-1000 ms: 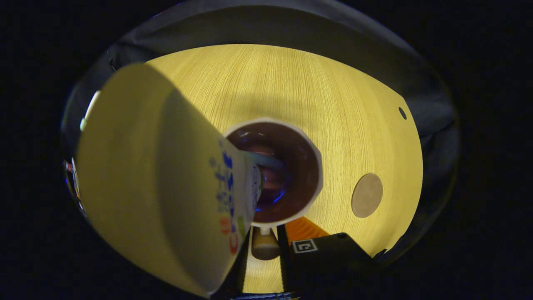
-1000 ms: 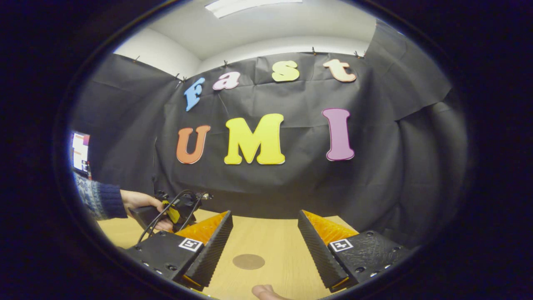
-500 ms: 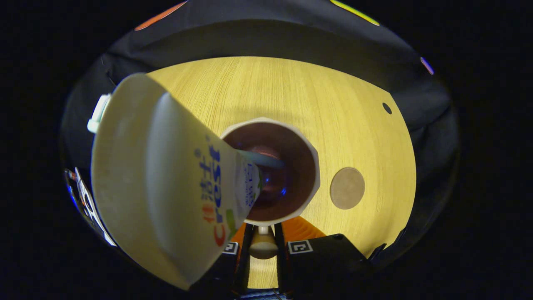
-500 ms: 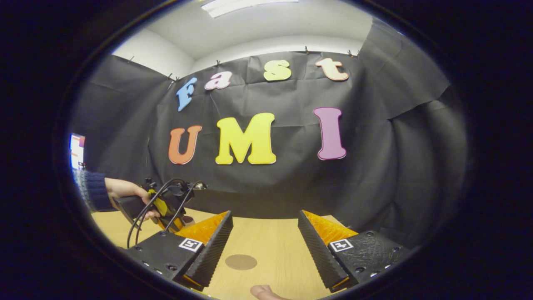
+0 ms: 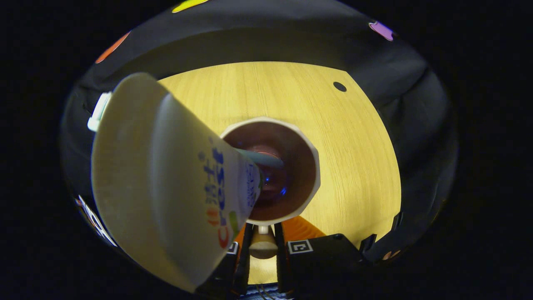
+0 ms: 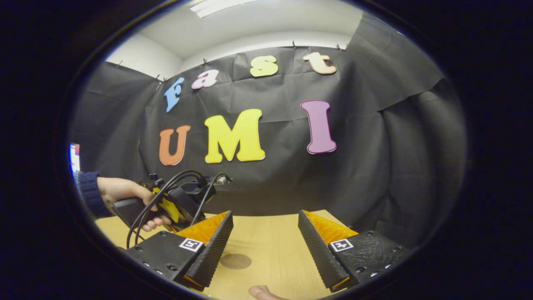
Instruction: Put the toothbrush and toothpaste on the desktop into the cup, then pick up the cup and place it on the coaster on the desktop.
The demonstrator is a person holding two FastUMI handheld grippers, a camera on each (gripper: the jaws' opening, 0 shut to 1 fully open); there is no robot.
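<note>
A cup (image 5: 310, 166) with a white rim and brown inside is seen from above in the left gripper view. A white toothpaste tube (image 5: 166, 183) stands in it and leans toward the camera. A pale toothbrush (image 5: 266, 159) lies inside beside it. My left gripper (image 5: 262, 233) is shut on the cup's beige handle (image 5: 262, 246). In the right gripper view a round brown coaster (image 6: 235, 261) lies on the wooden table (image 6: 270, 250), between the fingers of my right gripper (image 6: 265, 214), which is open and holds nothing. A hand (image 6: 125, 191) holds the left gripper (image 6: 183, 202) at the left.
The table top (image 5: 291, 96) has a small dark hole (image 5: 339, 86) near its far right edge. Black cloth walls close off the table's back and sides. A fingertip (image 6: 262, 291) shows at the bottom edge of the right gripper view.
The left gripper carried the cup across the table, and the coaster slid right, out of its view. In the right gripper view the left gripper and hand came nearer and rightward.
</note>
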